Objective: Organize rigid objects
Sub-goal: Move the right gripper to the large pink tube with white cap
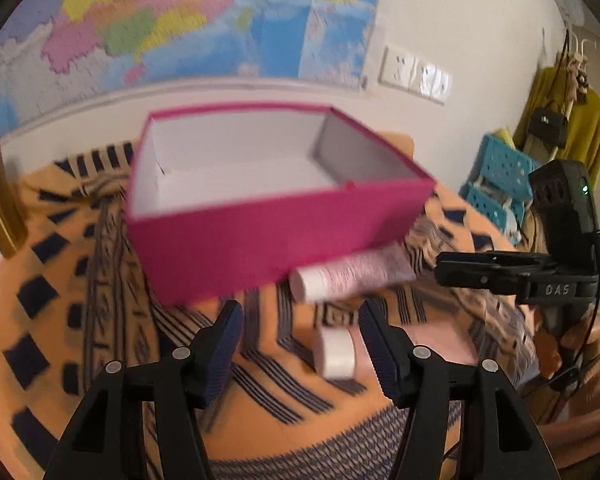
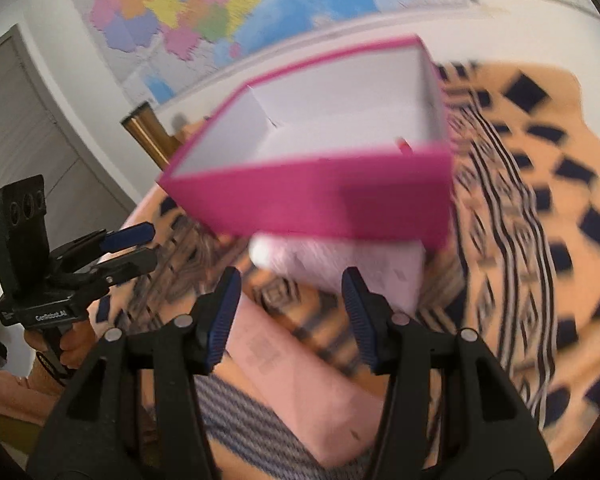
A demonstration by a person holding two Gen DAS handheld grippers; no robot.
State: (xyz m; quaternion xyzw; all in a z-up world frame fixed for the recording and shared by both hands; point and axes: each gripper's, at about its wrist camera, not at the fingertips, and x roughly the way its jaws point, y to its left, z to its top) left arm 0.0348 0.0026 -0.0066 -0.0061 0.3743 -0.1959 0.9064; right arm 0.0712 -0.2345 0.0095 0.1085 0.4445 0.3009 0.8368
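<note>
Your left hand-held gripper is released, with its 2 fingers spread wide and nothing between them. Your right hand-held gripper is also released and grasps nothing. The landmark is the open pink box, which stands on the orange patterned cloth; its inside is white and I see nothing in it. Just in front of the pink box, touching its lower edge, lies a pale pink tube with a white cap. A second pink tube lies a little farther in front of the pink box, near your left fingers. Both views are blurred, so the labels cannot be read. Behind the pink box a coloured map hangs on the wall.
</note>
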